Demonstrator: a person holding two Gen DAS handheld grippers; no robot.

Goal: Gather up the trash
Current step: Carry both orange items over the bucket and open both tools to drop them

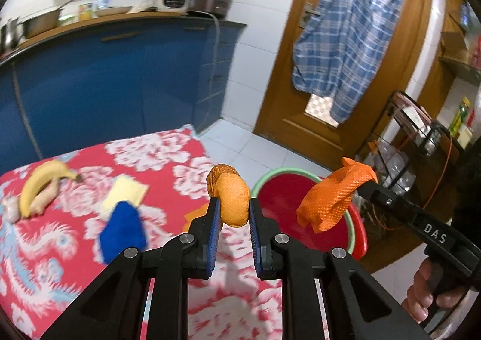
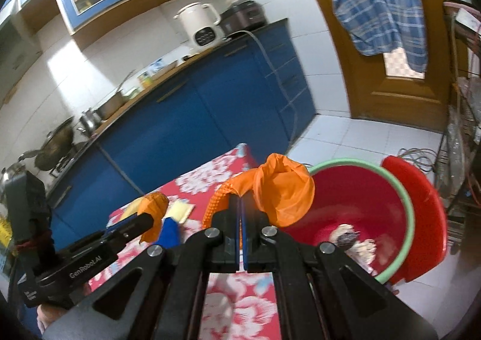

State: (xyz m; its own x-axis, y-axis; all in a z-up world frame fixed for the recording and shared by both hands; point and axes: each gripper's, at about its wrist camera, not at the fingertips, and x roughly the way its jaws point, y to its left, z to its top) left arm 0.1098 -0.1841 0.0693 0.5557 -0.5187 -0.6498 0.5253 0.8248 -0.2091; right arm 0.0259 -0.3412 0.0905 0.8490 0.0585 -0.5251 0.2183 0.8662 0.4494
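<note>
Your left gripper [image 1: 234, 213] has its jaws clamped on a crumpled orange textured rubber glove [image 1: 230, 198], which bulges up out of the tips at centre frame. Your right gripper [image 2: 240, 207] has its jaws pressed together on a second orange rubber glove [image 2: 282, 192], cuff ballooning open to the right of the tips; in the left wrist view that same glove hangs off the tool at right of centre.

Key relation: the red plastic basin with a green rim [image 2: 410, 213] sits on the floor, off the tabletop's edge. From the left jaws it lies just right of and beyond the tips; from the right jaws it lies right and below, and the glove cuff already overlaps its rim in the picture. The right hand looks nearer, so that drop probably comes first. The basin already holds some pale scraps [image 2: 354, 242]. A red plastic stool or lid [image 2: 427, 207] leans behind it.

Further out: the red floral cloth on the tabletop [image 1: 168, 159] carries a yellow banana [image 1: 42, 180], a pale yellow sponge [image 1: 124, 192] and a blue cloth piece [image 1: 123, 228] at left of frame. These are likely the next pickups; none are touched. Motion blur; small details are unclear.
</note>
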